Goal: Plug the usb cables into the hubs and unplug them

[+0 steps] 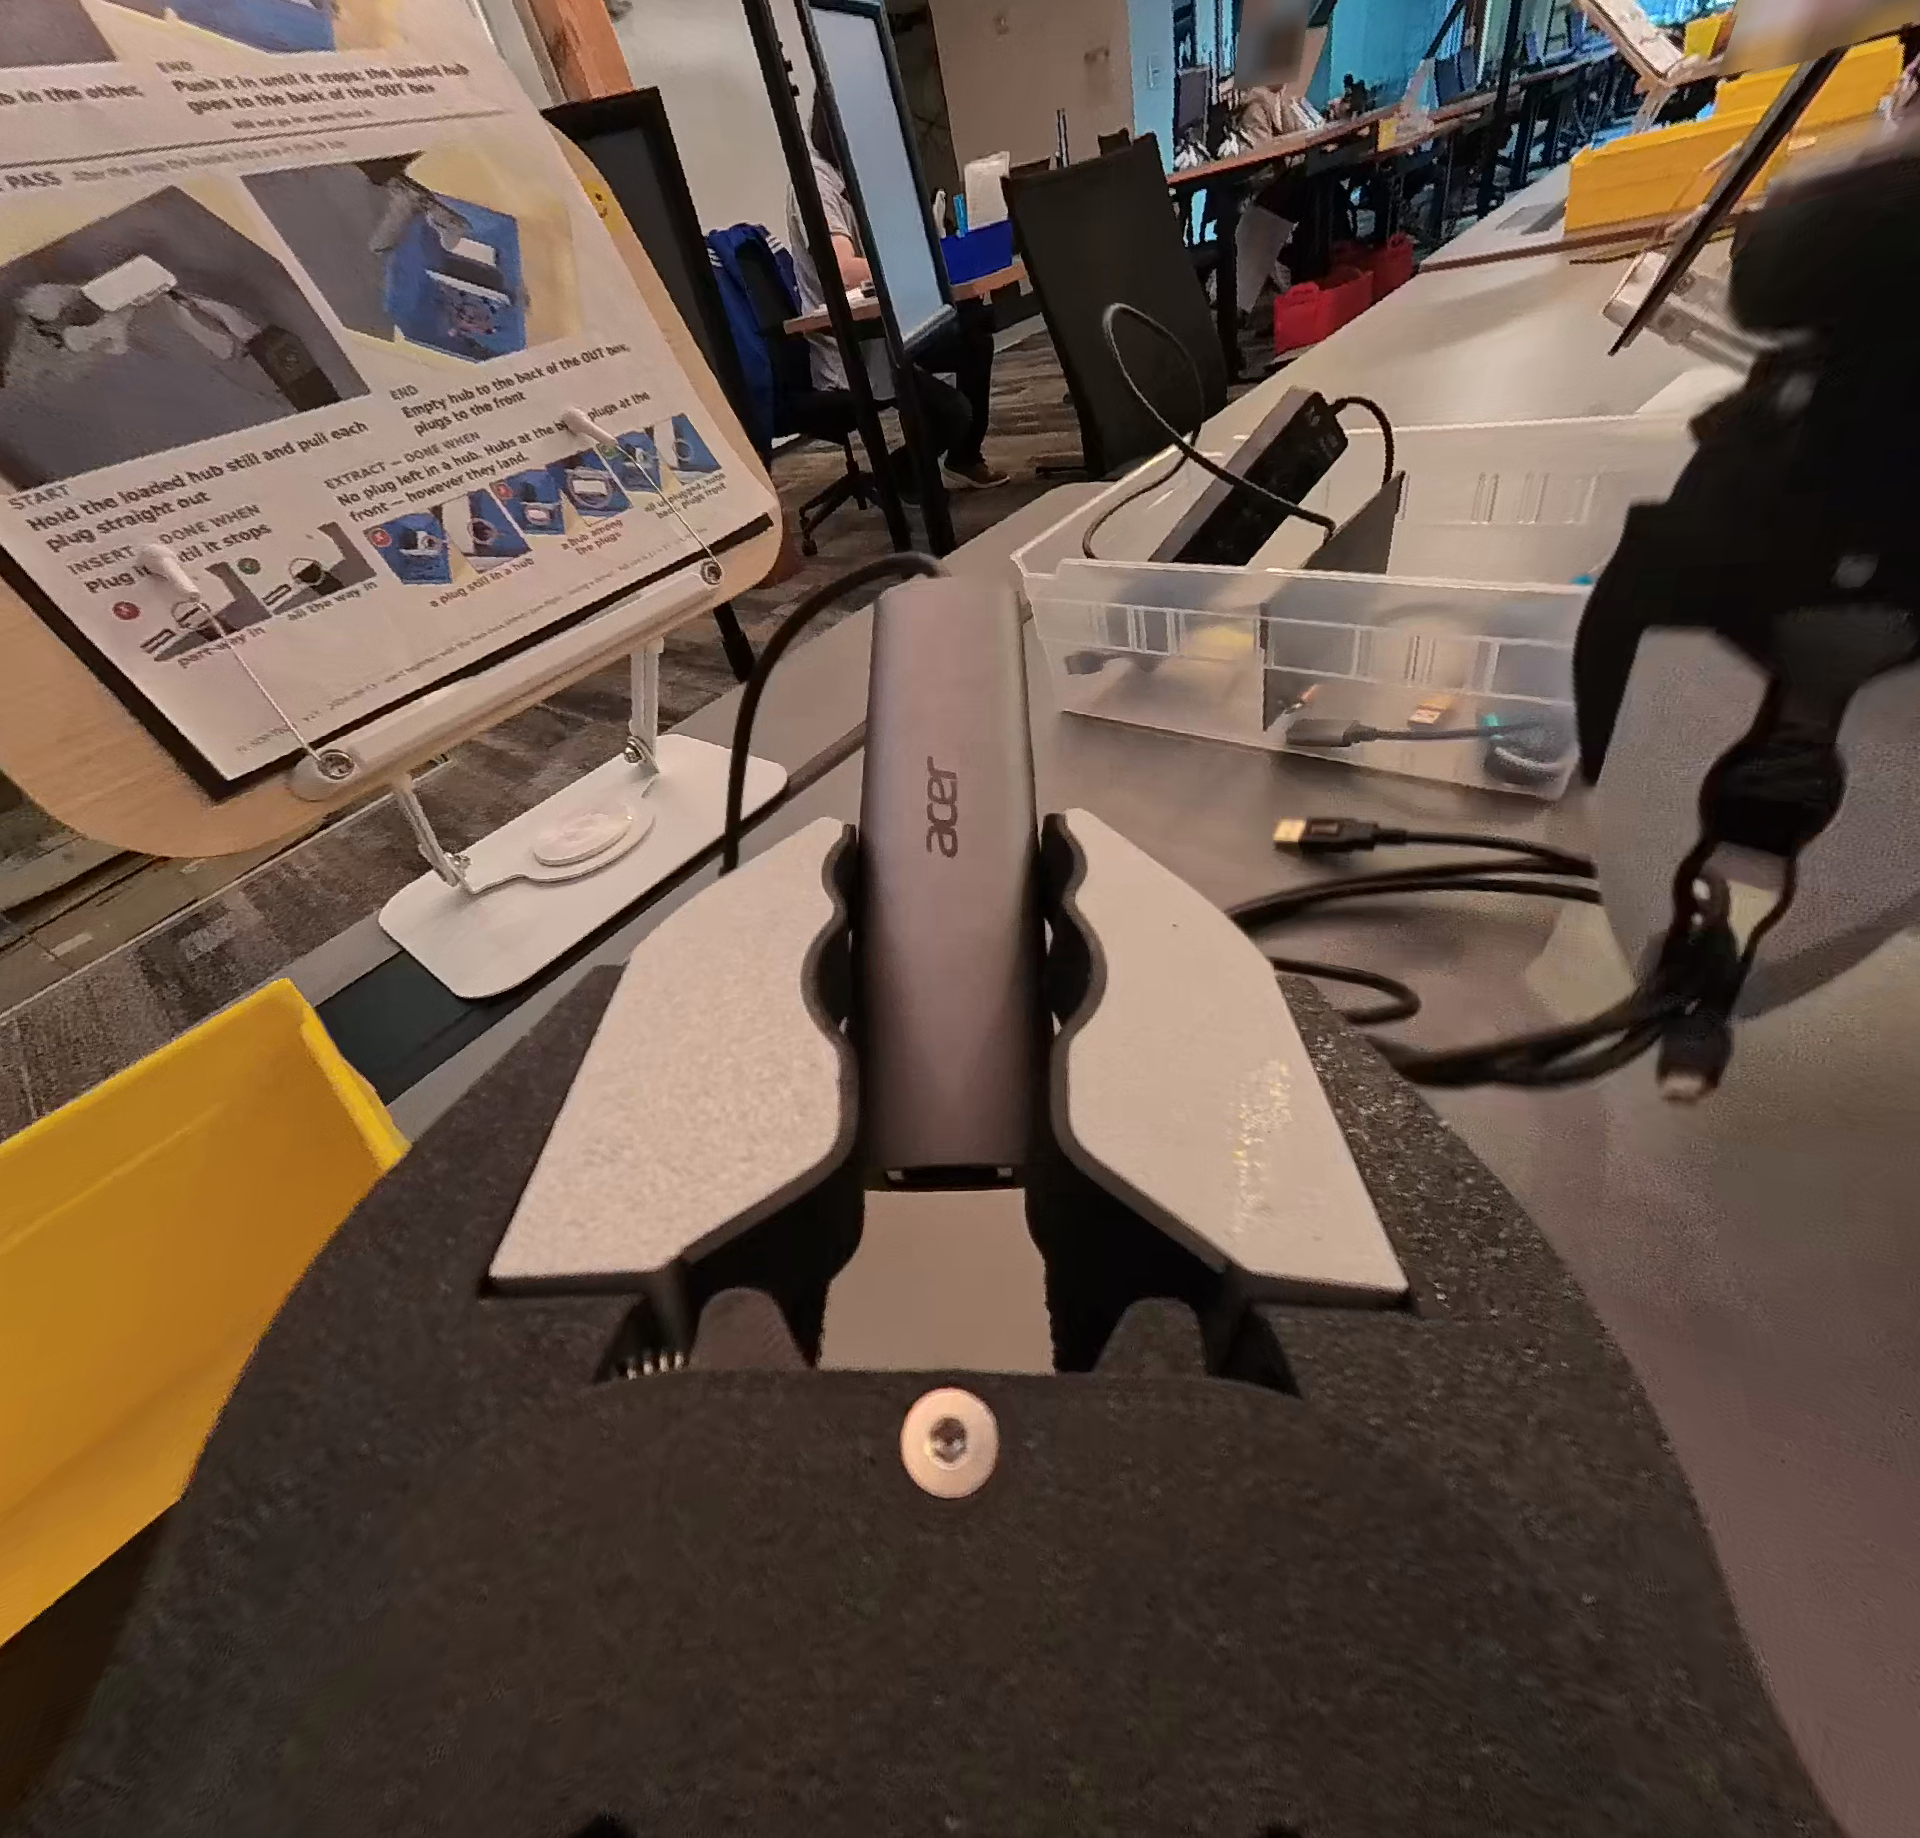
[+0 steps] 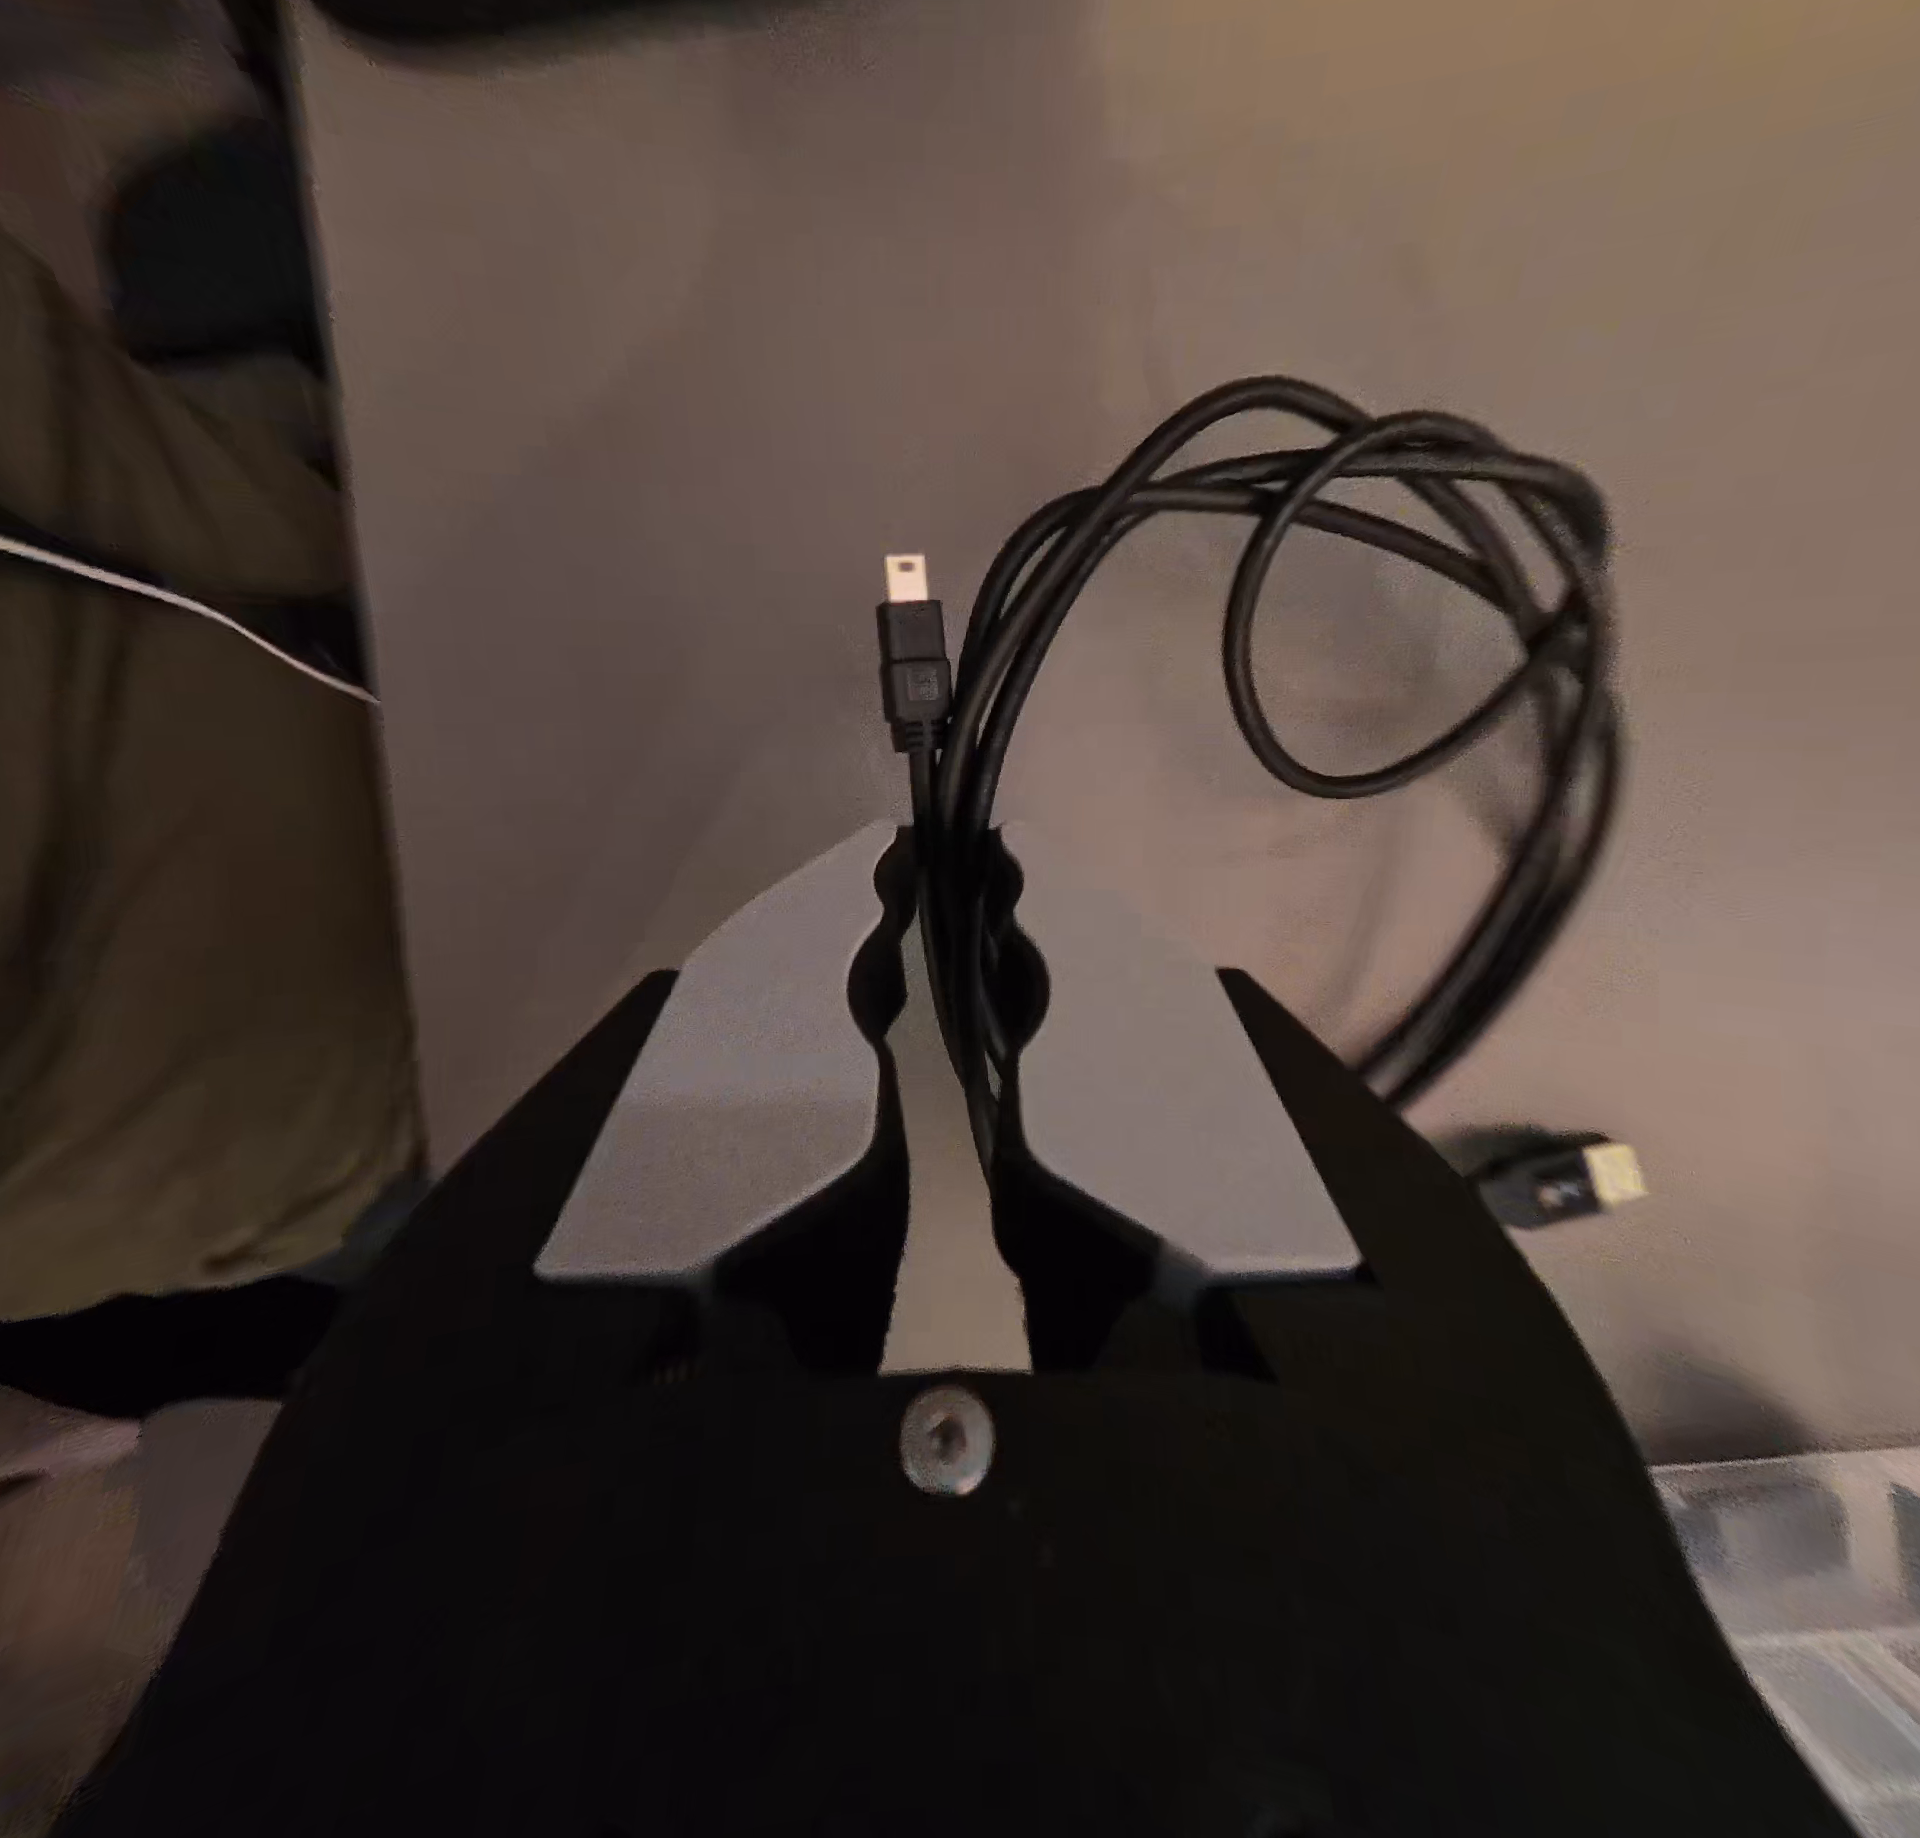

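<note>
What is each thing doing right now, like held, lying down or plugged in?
grey hub: clamped between the left gripper fingers, nothing plugged into its near end.
black cable: bunched strands pinched in the right gripper, small plug free.
big plug: lying unplugged on the table.
black hub: leaning in the clear bin.

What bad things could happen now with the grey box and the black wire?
1. The right gripper pinches several strands of the black cable, not its small plug, so the plug may wobble and miss a port.
2. The loose loops and the far plug could snag or drag on the table.
3. The left gripper holds the grey hub by its sides only; pushing might slide it.
</note>
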The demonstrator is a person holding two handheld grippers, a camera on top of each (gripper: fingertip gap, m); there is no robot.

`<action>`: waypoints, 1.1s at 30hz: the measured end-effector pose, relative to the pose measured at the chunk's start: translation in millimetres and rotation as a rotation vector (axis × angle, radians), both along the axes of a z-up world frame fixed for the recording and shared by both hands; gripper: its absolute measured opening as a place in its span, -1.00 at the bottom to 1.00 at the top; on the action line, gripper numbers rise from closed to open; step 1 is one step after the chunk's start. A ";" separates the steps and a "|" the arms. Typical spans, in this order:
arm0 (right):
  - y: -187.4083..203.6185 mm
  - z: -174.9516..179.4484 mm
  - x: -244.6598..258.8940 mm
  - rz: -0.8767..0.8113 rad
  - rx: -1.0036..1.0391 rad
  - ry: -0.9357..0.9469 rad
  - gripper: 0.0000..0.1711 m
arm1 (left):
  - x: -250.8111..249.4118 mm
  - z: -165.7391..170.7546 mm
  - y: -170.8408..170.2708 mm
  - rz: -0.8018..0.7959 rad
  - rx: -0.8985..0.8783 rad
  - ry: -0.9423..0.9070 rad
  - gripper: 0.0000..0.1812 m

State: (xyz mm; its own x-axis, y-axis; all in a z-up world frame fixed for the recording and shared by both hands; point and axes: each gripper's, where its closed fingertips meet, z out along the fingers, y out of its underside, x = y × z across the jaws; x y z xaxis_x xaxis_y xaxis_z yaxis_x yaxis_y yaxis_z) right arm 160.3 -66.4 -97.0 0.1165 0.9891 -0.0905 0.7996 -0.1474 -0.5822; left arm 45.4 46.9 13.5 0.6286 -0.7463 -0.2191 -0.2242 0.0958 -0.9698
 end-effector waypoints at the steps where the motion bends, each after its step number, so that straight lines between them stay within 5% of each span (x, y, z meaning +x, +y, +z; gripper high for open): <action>1: 0.7 20.3 -0.5 -0.006 0.000 0.059 -0.87 | -1.4 2.3 0.0 0.002 0.003 -0.014 -0.64; 9: 3.0 185.6 47.1 -0.056 0.174 0.338 -0.88 | 0.2 2.8 -1.9 -0.007 -0.002 -0.022 -0.64; 15: 18.0 242.0 126.9 -0.132 0.335 0.277 -0.88 | 7.8 -9.8 -1.2 -0.012 -0.010 0.040 -0.64; 21: 48.5 178.4 202.6 -0.273 0.156 0.131 -0.87 | 8.5 -12.9 0.0 -0.008 -0.012 0.051 -0.64; 27: 66.8 92.4 229.7 -0.251 0.089 -0.050 -0.88 | 6.4 -15.3 3.1 -0.006 -0.029 0.036 -0.64; 33: 86.0 54.0 245.1 -0.183 0.115 -0.330 -0.88 | 15.2 -22.9 0.7 -0.028 -0.050 0.053 -0.64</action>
